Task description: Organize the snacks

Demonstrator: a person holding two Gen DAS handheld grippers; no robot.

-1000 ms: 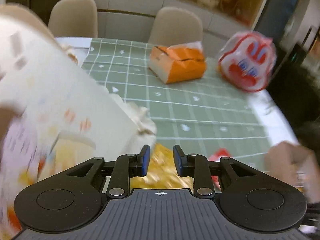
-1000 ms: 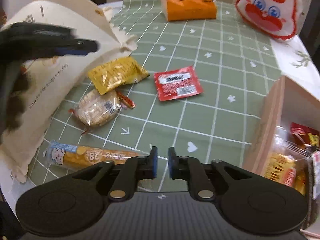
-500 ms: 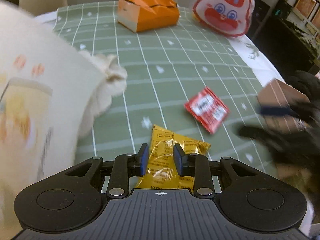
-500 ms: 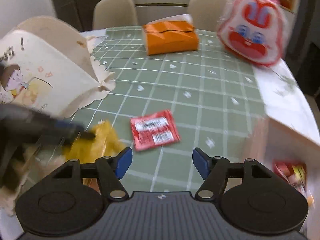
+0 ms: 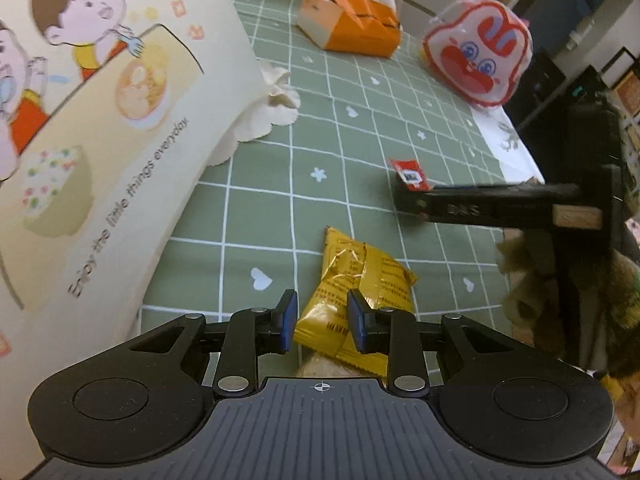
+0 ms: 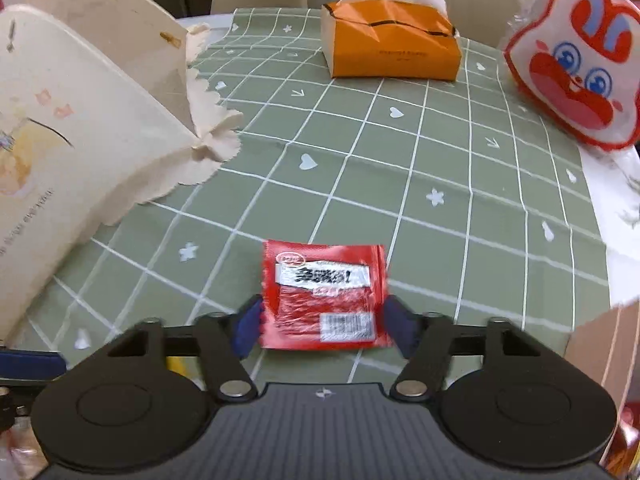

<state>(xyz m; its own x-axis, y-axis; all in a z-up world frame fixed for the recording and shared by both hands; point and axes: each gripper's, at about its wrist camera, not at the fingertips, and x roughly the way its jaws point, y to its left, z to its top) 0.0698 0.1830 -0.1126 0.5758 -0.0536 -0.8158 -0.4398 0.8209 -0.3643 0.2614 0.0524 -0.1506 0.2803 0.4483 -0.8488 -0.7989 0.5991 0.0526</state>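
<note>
A yellow snack packet (image 5: 357, 288) lies on the green checked tablecloth (image 5: 320, 128), its near end between the pads of my left gripper (image 5: 322, 320), which is open and hovers just over it. A round cracker pack (image 5: 320, 366) peeks out under the packet. A red sachet (image 6: 323, 295) lies flat between the wide-open fingers of my right gripper (image 6: 323, 322), not pinched. In the left wrist view the right gripper (image 5: 496, 208) reaches in from the right over the red sachet (image 5: 410, 174).
A big cream printed bag (image 5: 88, 128) stands at the left, also in the right wrist view (image 6: 80, 120). An orange tissue box (image 6: 390, 46) and a red-and-white bunny bag (image 6: 576, 64) sit at the far side. A wooden box edge (image 6: 600, 344) is at the right.
My right gripper opened wide and moved forward so the red sachet now lies between its fingers. My left gripper came closer over the yellow packet, its gap unchanged.
</note>
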